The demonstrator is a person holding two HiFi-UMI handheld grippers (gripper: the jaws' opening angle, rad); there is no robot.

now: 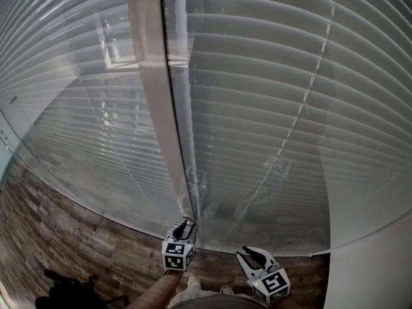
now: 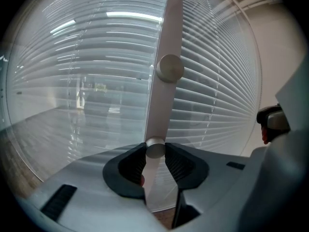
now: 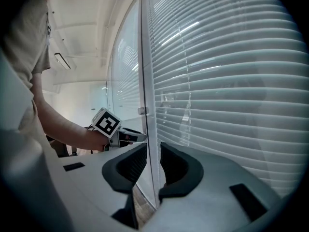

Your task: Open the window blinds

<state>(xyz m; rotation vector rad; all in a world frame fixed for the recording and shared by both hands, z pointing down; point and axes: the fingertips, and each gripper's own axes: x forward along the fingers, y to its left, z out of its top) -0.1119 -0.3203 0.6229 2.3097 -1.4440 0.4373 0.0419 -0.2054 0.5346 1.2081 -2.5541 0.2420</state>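
The blinds hang with their slats level behind tall glass panes, filling nearly all of the head view on both sides of a pale vertical frame strip; the slats to the right of the strip lie close and pale, while those to its left are dimmer behind reflections; at the foot of the strip, low in the head view, the left gripper reaches in against it, its marker cube just behind; in the left gripper view its two dark fingers close on a small round metal knob fixed to the strip, one pad pressed to each side, so the lower knob is pinched between them; a second, larger-looking knob sits higher on the same strip, apart from the gripper; the right gripper is held just to the right of the left one and a little nearer the person, off the glass; in the right gripper view its fingers stand spread with nothing gripped, and only the edge of the pane shows through the gap beyond them; that view also shows a bare forearm leading to the left gripper at the strip; wood-look flooring runs below the glass, and a plain pale wall bounds the window at the right.
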